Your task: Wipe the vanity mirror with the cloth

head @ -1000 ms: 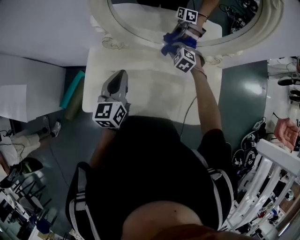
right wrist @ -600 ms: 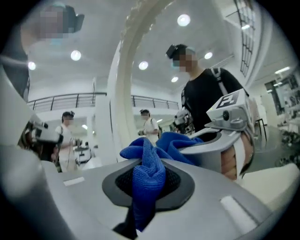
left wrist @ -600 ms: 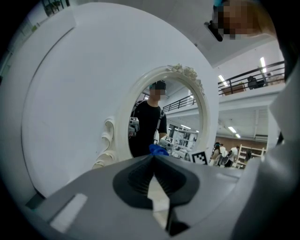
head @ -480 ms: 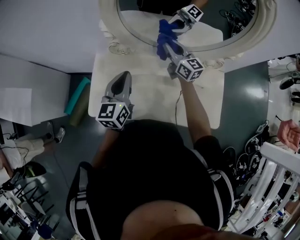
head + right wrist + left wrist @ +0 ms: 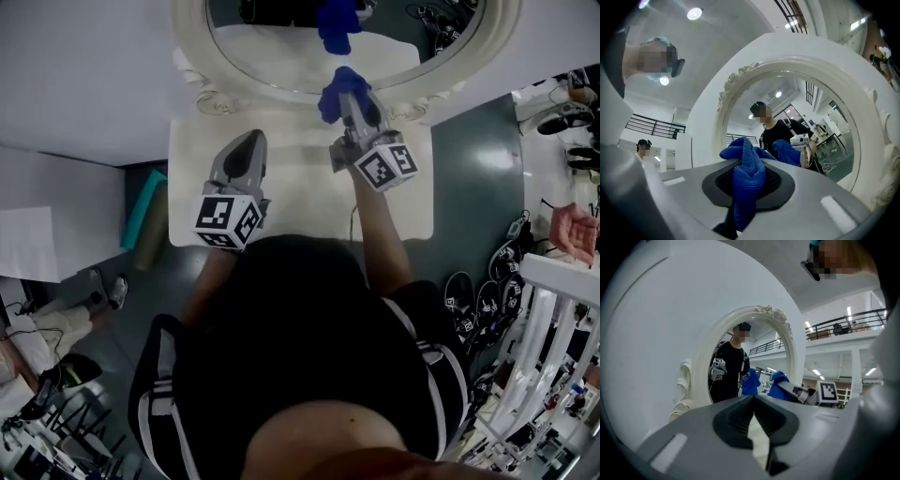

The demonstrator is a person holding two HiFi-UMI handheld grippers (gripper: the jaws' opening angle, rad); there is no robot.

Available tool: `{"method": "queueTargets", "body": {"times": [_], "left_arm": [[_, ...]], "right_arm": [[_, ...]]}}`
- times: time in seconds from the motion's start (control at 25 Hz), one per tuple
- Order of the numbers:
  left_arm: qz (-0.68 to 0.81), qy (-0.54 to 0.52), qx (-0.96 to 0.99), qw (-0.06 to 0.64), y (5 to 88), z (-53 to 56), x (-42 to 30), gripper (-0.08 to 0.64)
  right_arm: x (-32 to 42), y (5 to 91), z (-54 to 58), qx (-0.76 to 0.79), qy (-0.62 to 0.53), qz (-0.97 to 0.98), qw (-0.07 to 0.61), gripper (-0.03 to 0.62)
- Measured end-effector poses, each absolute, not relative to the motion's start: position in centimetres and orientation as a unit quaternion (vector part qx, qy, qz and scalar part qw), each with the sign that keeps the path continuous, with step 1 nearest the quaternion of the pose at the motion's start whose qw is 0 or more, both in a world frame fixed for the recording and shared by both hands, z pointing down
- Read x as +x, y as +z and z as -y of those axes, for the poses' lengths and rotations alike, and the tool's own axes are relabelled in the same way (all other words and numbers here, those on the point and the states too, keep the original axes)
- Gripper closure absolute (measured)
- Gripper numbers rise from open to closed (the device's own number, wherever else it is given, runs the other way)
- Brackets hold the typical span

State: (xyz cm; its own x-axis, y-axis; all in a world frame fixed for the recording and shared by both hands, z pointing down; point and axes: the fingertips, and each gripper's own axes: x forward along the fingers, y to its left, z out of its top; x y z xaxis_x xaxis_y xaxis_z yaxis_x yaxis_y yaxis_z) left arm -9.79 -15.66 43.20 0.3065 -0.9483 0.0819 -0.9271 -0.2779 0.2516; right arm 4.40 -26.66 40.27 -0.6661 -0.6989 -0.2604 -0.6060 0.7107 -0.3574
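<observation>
Your right gripper (image 5: 345, 101), clamped on the bunched blue cloth (image 5: 337, 84), points straight at the oval white-framed vanity mirror (image 5: 272, 56) just ahead; left gripper (image 5: 246, 148) closed, empty.

No readable text, labels or numbers anywhere in view.

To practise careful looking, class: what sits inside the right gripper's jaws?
A blue cloth, pinched by the right gripper and bunched above its jaws. The cloth hides the jaws' inner faces where it is gripped.
</observation>
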Motion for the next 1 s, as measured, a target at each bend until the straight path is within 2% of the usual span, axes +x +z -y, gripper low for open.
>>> {"method": "queueTargets", "body": {"times": [0.4,1.0], "left_arm": [[0.548,-0.052,0.827,0.112,41.9,16.5,-7.1,0.552],[0.549,-0.057,0.825,0.125,43.0,16.3,-7.1,0.551]], "right_arm": [[7.9,40.2,22.4,-0.448,-0.075,-0.877,0.158,0.545],[10.0,43.8,19.1,-0.506,-0.087,-0.850,0.116,0.546]]}}
